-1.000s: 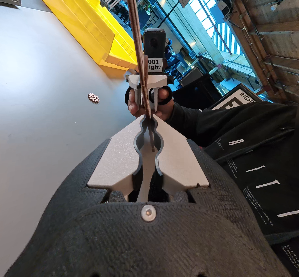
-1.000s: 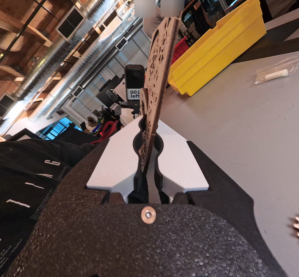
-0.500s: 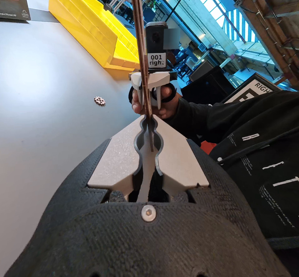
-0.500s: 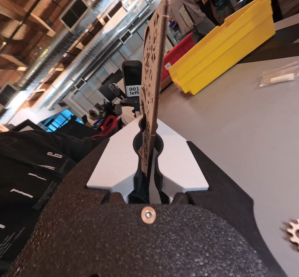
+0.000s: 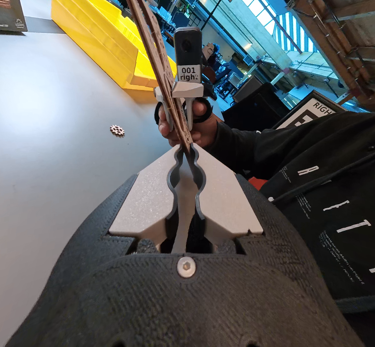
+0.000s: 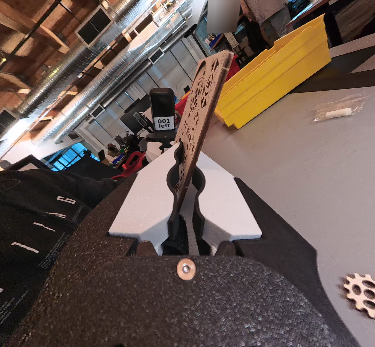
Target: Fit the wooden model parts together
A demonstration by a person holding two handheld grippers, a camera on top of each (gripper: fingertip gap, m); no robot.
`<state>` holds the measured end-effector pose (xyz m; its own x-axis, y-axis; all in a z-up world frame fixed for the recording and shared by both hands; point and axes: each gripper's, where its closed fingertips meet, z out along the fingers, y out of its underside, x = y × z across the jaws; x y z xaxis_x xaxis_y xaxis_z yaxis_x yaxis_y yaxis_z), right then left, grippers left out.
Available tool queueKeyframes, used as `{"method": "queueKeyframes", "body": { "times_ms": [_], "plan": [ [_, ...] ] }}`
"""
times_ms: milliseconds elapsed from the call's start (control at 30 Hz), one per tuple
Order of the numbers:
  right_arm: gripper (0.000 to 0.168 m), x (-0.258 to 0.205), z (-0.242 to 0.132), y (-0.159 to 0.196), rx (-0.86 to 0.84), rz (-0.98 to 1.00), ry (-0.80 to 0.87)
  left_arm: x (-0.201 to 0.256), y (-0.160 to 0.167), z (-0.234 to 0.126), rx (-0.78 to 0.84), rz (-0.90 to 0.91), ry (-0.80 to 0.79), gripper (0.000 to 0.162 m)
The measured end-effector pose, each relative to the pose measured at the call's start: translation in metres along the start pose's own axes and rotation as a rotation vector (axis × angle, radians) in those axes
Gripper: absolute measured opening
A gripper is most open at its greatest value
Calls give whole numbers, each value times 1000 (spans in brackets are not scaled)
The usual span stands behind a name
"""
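Note:
A thin laser-cut wooden sheet [image 5: 154, 33] with gear-shaped cut-outs is held in the air between both grippers. My left gripper [image 5: 186, 150] is shut on one end of it at the fingertips. My right gripper [image 6: 188, 154] is shut on the other end of the sheet [image 6: 205, 98], which leans to the right between its fingers. The right gripper also shows in the left wrist view [image 5: 179, 122], facing me, held by a hand. A small wooden gear [image 5: 117, 131] lies loose on the grey table [image 5: 50, 94], close beside the right gripper [image 6: 361, 294].
A yellow plastic bin [image 5: 91, 33] stands at the back of the table [image 6: 274, 86]. A clear bag with a white stick [image 6: 338, 112] lies near it. A dark box [image 5: 12, 2] stands at the far left. A black sleeve [image 5: 284, 154] is on the right. About 5 cm separates my left fingertips from my right.
The sheet has turned from edge-on to tilted, so its cut-out face shows. Both grippers kept hold of it. The right gripper has come closer to the loose gear.

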<state>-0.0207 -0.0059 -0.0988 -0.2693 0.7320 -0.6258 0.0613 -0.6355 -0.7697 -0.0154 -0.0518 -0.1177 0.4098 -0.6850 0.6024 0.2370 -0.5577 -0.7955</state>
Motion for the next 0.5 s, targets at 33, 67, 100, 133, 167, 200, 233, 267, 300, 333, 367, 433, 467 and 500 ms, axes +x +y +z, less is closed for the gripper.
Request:
{"method": "queueKeyframes", "body": {
  "times_ms": [33,67,100,133,167,200,233,267,300,333,367,433,467,500],
  "plan": [
    [3,1,0,0,-1,-3,12,-1,0,0,1,-2,-4,5],
    [3,2,0,-1,1,-6,22,-2,0,0,2,-5,-9,4],
    [3,2,0,-1,1,-5,27,-3,0,0,1,-2,-15,5],
    [3,3,-1,0,1,-5,29,-4,1,1,-3,-1,-21,5],
    [3,1,0,0,4,0,17,-5,1,0,-6,-5,-20,5],
    [3,-3,0,0,7,10,-18,-5,2,0,-11,-15,-17,4],
    [2,-6,0,0,5,19,-36,-6,2,-1,-16,-22,-11,5],
    [1,-5,1,2,-2,4,-26,-7,0,-3,-6,-24,-16,9],
    [1,-5,2,5,-18,-16,-18,-9,-4,-5,19,-26,-22,15],
    [1,-6,4,8,-34,-21,-20,-9,-10,-8,54,-35,-21,20],
    [1,-7,5,11,-38,-20,-24,-9,-16,-12,85,-45,-18,22],
    [1,-9,9,16,-55,-20,-32,-13,-20,-15,103,-39,-48,14],
    [1,-10,10,17,-61,-22,-31,-15,-19,-16,97,-26,-67,7],
    [0,-10,11,17,-60,-27,-29,-15,-18,-16,96,-15,-72,5]
  ]
}}
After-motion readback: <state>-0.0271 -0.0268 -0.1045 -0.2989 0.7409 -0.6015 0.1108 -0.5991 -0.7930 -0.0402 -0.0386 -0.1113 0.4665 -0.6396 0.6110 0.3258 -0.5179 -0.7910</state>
